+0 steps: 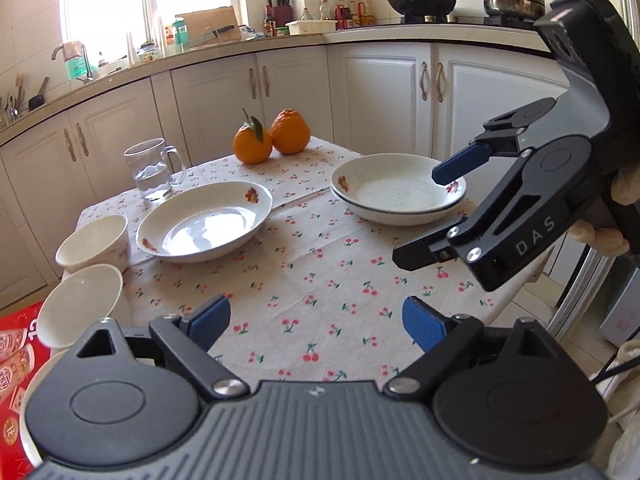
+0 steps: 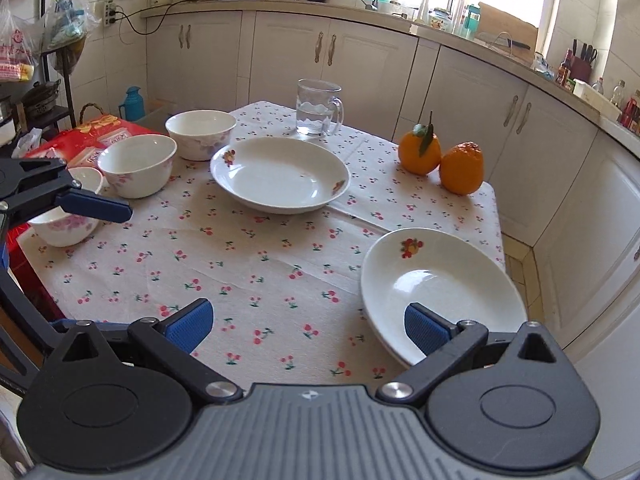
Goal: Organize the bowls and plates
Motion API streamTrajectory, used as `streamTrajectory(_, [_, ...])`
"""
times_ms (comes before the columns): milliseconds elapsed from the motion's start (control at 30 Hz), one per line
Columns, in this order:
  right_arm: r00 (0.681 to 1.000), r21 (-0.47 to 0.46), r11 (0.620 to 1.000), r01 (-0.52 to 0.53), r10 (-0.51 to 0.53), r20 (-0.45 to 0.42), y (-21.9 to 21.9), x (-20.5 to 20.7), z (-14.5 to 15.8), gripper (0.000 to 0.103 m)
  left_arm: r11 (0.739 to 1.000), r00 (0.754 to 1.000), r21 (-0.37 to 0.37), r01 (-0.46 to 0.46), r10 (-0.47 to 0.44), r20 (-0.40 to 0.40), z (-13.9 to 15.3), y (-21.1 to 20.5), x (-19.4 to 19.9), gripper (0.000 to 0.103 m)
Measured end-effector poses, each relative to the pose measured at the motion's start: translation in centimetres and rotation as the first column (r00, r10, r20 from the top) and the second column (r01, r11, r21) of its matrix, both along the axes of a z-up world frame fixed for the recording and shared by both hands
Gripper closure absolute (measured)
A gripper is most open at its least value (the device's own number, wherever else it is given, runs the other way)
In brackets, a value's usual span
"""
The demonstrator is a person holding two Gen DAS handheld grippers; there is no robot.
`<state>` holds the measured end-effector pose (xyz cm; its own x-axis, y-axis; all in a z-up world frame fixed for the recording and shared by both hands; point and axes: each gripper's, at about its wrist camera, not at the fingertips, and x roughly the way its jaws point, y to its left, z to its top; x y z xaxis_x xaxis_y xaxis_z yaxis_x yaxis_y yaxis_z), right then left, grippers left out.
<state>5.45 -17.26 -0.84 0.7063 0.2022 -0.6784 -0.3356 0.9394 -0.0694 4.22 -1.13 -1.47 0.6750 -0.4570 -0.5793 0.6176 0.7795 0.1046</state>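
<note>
On the cherry-print tablecloth (image 1: 320, 280) a single white plate (image 1: 204, 222) (image 2: 280, 174) lies left of centre. A stack of two plates (image 1: 396, 192) (image 2: 440, 280) sits near the right edge. Three white bowls crowd the left edge: one upright (image 1: 94, 242) (image 2: 202, 132), one nearer (image 1: 80, 304) (image 2: 138, 164), and a third (image 2: 64, 228) partly behind a finger (image 2: 96, 206) of my left gripper. My left gripper (image 1: 318, 324) hangs open over bare cloth. My right gripper (image 1: 436, 210) (image 2: 310, 326) is open too, with one pad over the stack's near rim and nothing held.
A glass mug of water (image 1: 154, 172) (image 2: 318, 110) and two oranges (image 1: 252, 146) (image 2: 462, 168) stand at the table's far side. A red box (image 1: 16, 344) (image 2: 92, 136) sits off the left edge. White cabinets ring the table. A gloved hand (image 1: 600, 232) holds the right gripper.
</note>
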Motion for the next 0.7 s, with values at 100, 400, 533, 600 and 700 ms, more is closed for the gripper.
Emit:
streamTrajectory(100, [1.0,0.013,1.0,-0.018,0.018,-0.001,1.8,-0.5,-0.3,0.0,1.0,1.0,0.002,-0.025,0.025,-0.001,-0.2,1.6,-0.6,0.01])
streamTrajectory(400, [0.995,-0.003,0.995,-0.096,0.096,-0.003,6.1,0.0,-0.3,0.0,0.994,0.993,-0.002,-0.112,0.112,0.041,0.3,6.6,-2.5,0.01])
streamTrajectory(533, [0.988,0.001,0.988,-0.154,0.154,0.001,7.9,0.3,-0.1,0.0,0.987,0.985,-0.007,-0.163,0.163,0.058,0.5,9.1,-2.8,0.01])
streamTrajectory(600, [0.982,0.008,0.982,-0.19,0.19,-0.001,9.0,0.6,0.0,0.0,0.982,0.98,-0.003,-0.19,0.19,0.061,0.4,10.5,-2.8,0.01])
streamTrajectory(700, [0.968,0.003,0.968,-0.25,0.25,0.0,10.7,1.1,0.2,0.0,0.969,0.968,0.028,-0.244,0.242,0.061,-0.2,12.4,-2.2,0.01])
